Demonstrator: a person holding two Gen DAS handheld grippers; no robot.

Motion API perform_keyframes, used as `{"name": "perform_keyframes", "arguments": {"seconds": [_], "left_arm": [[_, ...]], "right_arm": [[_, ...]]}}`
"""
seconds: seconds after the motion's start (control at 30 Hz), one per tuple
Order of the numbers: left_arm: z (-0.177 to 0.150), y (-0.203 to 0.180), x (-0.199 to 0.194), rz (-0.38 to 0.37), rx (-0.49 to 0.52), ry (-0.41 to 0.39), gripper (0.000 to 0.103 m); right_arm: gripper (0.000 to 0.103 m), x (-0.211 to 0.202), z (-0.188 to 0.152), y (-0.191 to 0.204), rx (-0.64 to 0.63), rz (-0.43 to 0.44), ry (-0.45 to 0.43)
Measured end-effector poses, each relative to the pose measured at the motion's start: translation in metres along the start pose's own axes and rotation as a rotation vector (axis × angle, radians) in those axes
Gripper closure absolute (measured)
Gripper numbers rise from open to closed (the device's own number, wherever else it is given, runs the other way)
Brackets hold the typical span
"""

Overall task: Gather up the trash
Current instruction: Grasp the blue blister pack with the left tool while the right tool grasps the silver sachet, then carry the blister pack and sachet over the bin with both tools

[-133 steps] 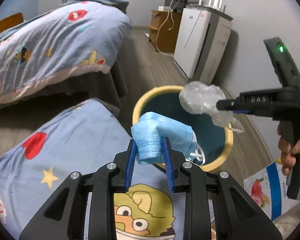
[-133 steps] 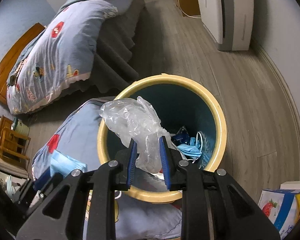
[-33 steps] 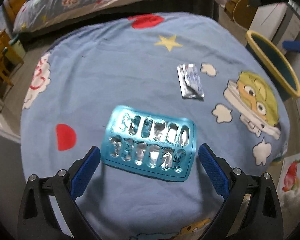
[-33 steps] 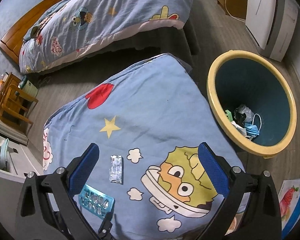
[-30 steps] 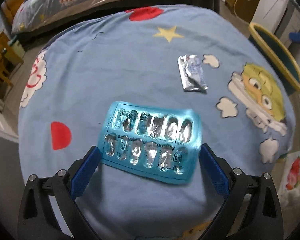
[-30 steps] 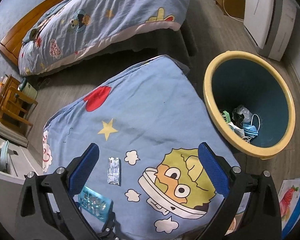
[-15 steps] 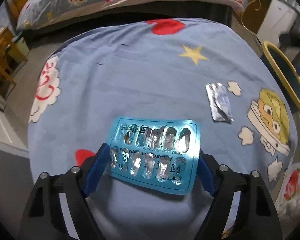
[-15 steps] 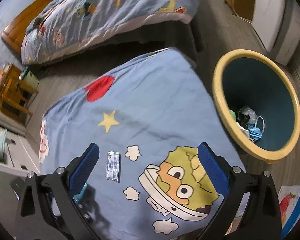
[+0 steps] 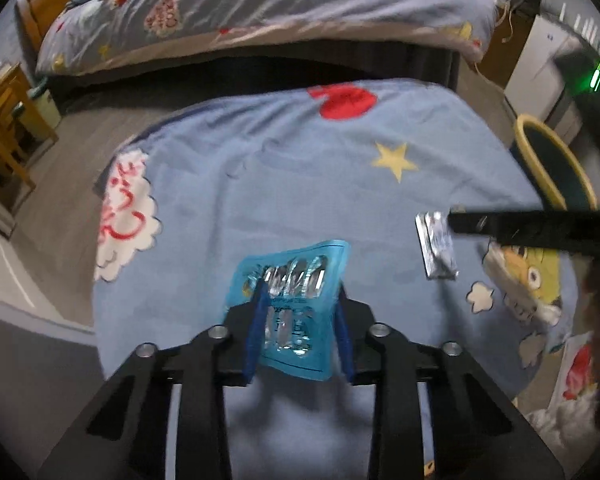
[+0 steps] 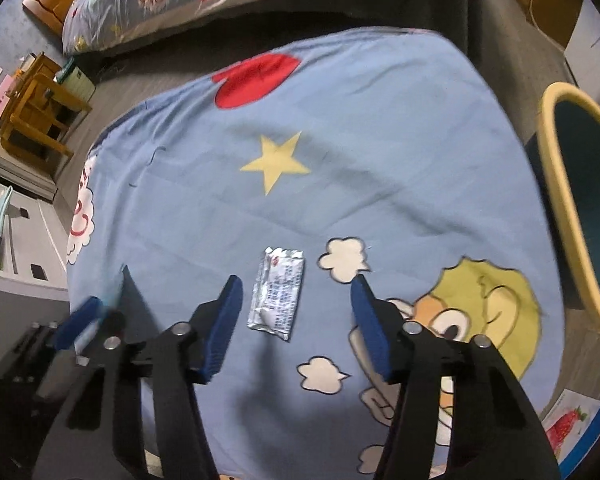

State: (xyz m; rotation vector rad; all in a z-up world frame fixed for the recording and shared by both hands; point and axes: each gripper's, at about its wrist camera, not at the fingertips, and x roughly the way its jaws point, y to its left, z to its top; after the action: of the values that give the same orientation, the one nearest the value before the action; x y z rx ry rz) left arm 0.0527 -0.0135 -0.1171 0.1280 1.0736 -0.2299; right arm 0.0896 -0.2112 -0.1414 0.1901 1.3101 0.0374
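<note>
My left gripper [image 9: 300,328] is shut on a blue blister pack [image 9: 290,300] and holds it bent above the blue cartoon quilt [image 9: 284,176]. A silver foil sachet [image 10: 278,294] lies flat on the quilt. My right gripper [image 10: 296,320] is open and straddles the sachet, just above it. In the left wrist view the sachet [image 9: 436,250] lies to the right, with a right gripper finger [image 9: 532,226] over it. The yellow-rimmed trash bin [image 10: 568,200] stands off the quilt's right edge.
A bed with a patterned duvet [image 9: 260,8] lies beyond the quilt. A wooden chair [image 10: 40,116] stands at the left. A white appliance [image 9: 548,60] stands behind the bin. A strawberry-printed box [image 10: 572,424] sits at the lower right.
My left gripper has closed on the blister pack and lifted it, bending it. My right gripper has dropped toward the quilt and now straddles the foil sachet.
</note>
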Motion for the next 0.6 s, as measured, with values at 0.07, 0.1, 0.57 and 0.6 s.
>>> {"name": "perform_keyframes", "arguments": {"seconds": [0.07,0.1,0.57,0.6], "left_arm": [[0.005,0.012,-0.009,0.003,-0.037,-0.017,0.077],[0.006,0.016,-0.011,0.005,-0.053,-0.022,0.077],[0.011,0.054,0.005,0.045,-0.131,-0.005,0.089],[0.012,0.052,0.002,0.048,-0.121,-0.019,0.089]], "right_arm": [[0.052,0.007,0.0,0.004,-0.007,-0.006,0.02],[0.052,0.01,-0.001,0.006,-0.01,-0.013,0.026],[0.078,0.026,-0.007,0.024,-0.125,-0.105,0.034],[0.078,0.023,-0.007,0.023,-0.117,-0.099,0.028]]}}
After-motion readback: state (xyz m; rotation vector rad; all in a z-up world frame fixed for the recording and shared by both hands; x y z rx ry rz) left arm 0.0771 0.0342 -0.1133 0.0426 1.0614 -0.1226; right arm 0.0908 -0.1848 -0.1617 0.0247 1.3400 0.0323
